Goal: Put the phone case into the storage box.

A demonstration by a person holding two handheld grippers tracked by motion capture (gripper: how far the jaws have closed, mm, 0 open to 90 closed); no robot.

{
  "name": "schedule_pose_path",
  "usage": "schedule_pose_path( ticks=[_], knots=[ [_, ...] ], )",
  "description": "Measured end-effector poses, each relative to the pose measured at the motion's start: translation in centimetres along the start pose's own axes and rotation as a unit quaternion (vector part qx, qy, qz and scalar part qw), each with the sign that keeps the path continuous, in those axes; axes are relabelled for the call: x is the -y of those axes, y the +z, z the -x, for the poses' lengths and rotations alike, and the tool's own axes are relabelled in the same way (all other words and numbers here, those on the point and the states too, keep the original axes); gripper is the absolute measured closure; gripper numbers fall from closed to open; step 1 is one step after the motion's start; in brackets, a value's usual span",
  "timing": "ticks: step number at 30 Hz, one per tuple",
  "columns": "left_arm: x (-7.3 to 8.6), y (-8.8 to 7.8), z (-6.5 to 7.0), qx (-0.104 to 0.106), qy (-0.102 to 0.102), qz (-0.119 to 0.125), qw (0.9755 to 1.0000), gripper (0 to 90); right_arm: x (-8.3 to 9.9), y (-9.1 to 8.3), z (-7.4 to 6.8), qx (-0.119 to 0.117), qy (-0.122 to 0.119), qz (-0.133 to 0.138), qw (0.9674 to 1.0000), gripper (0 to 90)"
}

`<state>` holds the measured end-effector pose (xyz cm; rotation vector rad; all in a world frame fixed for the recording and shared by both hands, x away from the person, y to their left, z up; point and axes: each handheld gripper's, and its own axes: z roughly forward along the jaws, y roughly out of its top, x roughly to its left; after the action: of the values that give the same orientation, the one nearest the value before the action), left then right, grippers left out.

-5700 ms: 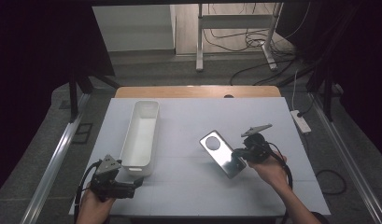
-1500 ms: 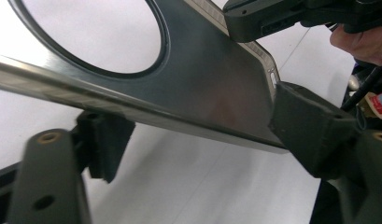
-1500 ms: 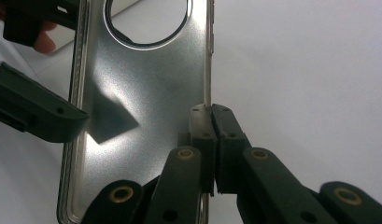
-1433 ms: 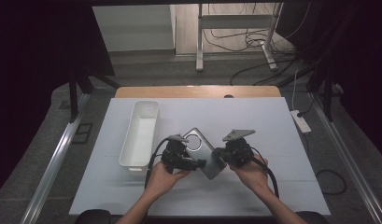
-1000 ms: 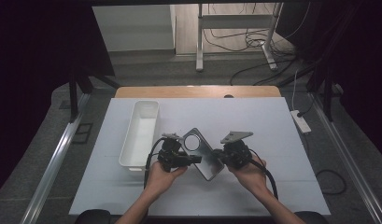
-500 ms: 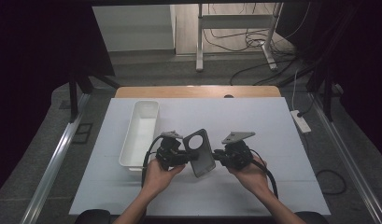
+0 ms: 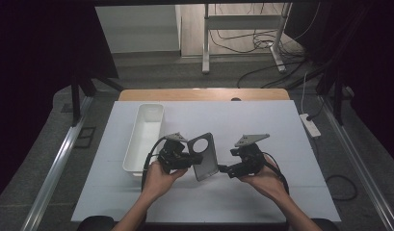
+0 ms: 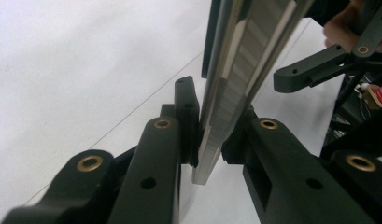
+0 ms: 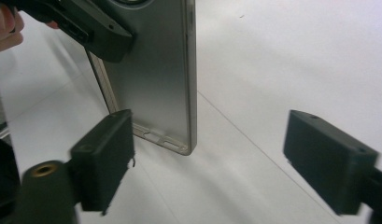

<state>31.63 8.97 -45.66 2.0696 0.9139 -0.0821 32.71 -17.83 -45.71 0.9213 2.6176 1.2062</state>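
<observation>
Near worktop centre, just at 3 o'clock of the white tray (image 7: 145, 137), a thin grey phone-back panel (image 7: 204, 156) is held up on edge, off the worktop (image 7: 281, 192), with its round camera cut-out at 12 o'clock.

Left claw (image 7: 185, 159) is clamped on the panel's edge; in the left gripper view the pads are seen pressing both faces of the plate (image 8: 226, 93), jaws narrow. Right claw (image 7: 223, 169) stands wide: its jaws have just been opening, and in the right gripper view the panel (image 9: 156, 74) is seen ahead of them, its lower corner not touched by either pad. So the whole load is judged to be carried by the left claw alone.

Handling, as a judgement:
- Light, stiff, sheet-like part; little grip force is needed, but the wall is thin and could be bent or dented if squeezed hard at the rim.
- Faces look smooth, satin metal or plastic, so slip or pivot between the pads is likely when it is held at one point only.
- Ring around the cut-out is the weak spot; it should be avoided.
- Best hold is taken flat across both faces, near a long edge at mid-length, pads fully on the plate rather than on the lip.
- If it is lowered into the tray at 9 o'clock, it should be set down on a long edge and not dropped.
</observation>
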Motion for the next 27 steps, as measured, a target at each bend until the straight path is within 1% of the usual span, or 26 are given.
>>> schedule_pose_path(
  ticks=[1,2,3,4,9,10,12,13,14,15,16,17,18,21,23,24,25,26,27],
  knots=[
    [0.0,-0.1,0.0,0.003,0.002,0.000,1.0000,79.4,0.0,0.0,0.0,-0.002,0.001,0.001,1.0000,11.9],
    [0.0,-0.1,0.0,0.003,0.002,0.000,1.0000,79.4,0.0,0.0,0.0,-0.002,0.001,0.001,1.0000,11.9],
    [-0.1,-0.2,0.1,0.007,0.010,-0.003,0.9999,79.4,0.0,0.0,0.0,-0.005,0.002,0.001,1.0000,10.0],
    [-0.2,-0.3,0.2,0.011,0.013,-0.003,0.9999,79.4,0.0,0.0,0.0,-0.012,0.003,0.001,0.9999,9.2],
    [-0.4,-0.5,0.6,0.025,0.034,-0.008,0.9991,79.3,0.1,0.1,-0.4,-0.022,-0.009,-0.003,0.9997,9.9],
    [-0.5,-0.6,0.8,0.028,0.038,-0.006,0.9989,79.3,0.0,0.1,-0.4,-0.023,-0.013,-0.004,0.9996,11.2],
    [-0.6,-0.6,1.0,0.034,0.049,-0.008,0.9982,79.3,0.0,0.2,-0.5,-0.034,-0.022,-0.007,0.9991,14.2],
    [-0.6,-0.5,1.2,0.037,0.049,-0.007,0.9981,79.3,0.1,0.3,-0.6,-0.038,-0.025,-0.007,0.9989,16.4],
    [-0.6,-0.5,1.2,0.040,0.053,-0.009,0.9977,79.3,0.1,0.3,-0.7,-0.045,-0.029,-0.009,0.9985,19.5],
    [-0.6,-0.5,1.4,0.044,0.052,-0.008,0.9977,79.3,0.1,0.4,-0.8,-0.052,-0.033,-0.011,0.9980,21.5],
    [-0.7,-0.4,1.4,0.047,0.056,-0.010,0.9973,79.3,0.1,0.4,-0.8,-0.052,-0.037,-0.011,0.9979,23.5],
    [-0.7,-0.3,1.5,0.055,0.057,-0.009,0.9968,79.3,0.0,0.4,-0.9,-0.051,-0.040,-0.013,0.9978,26.0],
    [-0.7,-0.3,1.6,0.062,0.060,-0.010,0.9962,79.3,0.0,0.4,-1.0,-0.056,-0.050,-0.015,0.9970,30.4],
    [-0.7,-0.1,1.9,0.070,0.069,-0.014,0.9951,79.3,0.0,0.4,-1.2,-0.071,-0.047,-0.013,0.9963,39.9],
    [-0.7,0.1,2.0,0.079,0.070,-0.013,0.9943,79.2,0.0,0.4,-1.2,-0.088,-0.042,-0.013,0.9951,48.0],
    [-0.7,0.1,2.0,0.082,0.070,-0.012,0.9940,79.2,0.0,0.4,-1.3,-0.094,-0.043,-0.015,0.9945,51.1],
    [-0.7,0.2,2.0,0.084,0.071,-0.012,0.9939,79.2,0.0,0.4,-1.3,-0.099,-0.046,-0.016,0.9940,54.4],
    [-0.7,0.2,2.0,0.083,0.070,-0.013,0.9940,79.1,-0.1,0.4,-1.3,-0.104,-0.048,-0.015,0.9932,60.8],
    [-0.6,0.2,1.9,0.081,0.071,-0.012,0.9941,79.1,-0.1,0.4,-1.4,-0.109,-0.050,-0.015,0.9926,63.9]
  ],
)
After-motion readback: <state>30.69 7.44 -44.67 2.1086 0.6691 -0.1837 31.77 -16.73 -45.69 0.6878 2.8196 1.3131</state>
